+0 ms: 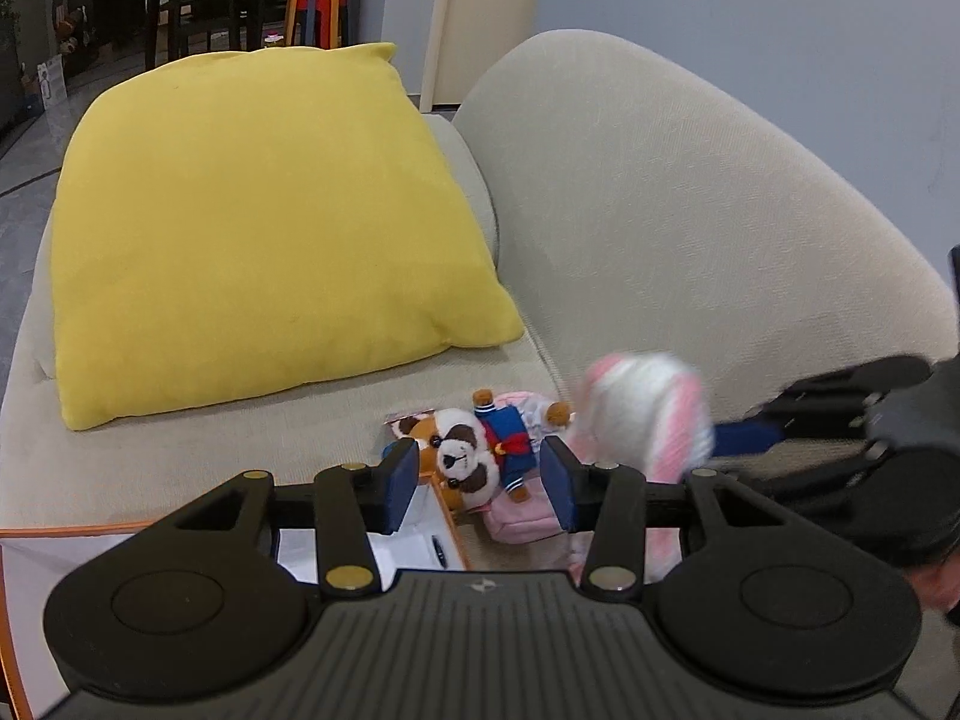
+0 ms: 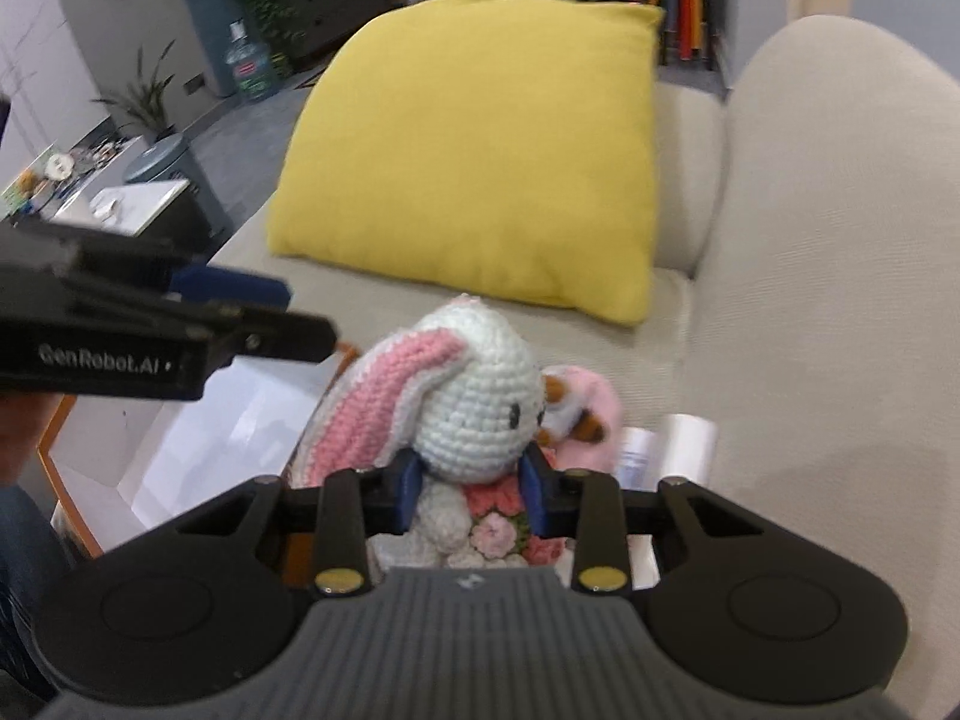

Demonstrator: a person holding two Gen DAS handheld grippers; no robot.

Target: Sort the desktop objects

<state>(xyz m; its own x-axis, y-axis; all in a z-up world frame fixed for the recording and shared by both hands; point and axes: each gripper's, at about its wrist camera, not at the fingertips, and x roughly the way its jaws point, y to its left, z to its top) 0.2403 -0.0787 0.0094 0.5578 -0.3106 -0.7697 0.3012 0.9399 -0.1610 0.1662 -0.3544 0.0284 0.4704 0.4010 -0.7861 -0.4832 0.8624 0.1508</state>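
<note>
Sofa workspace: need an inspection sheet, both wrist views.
Surface: beige sofa seat, used as the work area.
Job's things: crochet bunny held off the seat; panda plush lying on a pink pouch; white box with orange rim at the seat edge, a pen inside.
Clutter: yellow cushion; white tube beside the toys.
Grippers: right gripper jaws closed on the bunny below its head; left gripper jaws open above the panda, nothing held.
Cables: nothing seen.
Surroundings: chairs, coloured stools, plants, water bottle.
</note>
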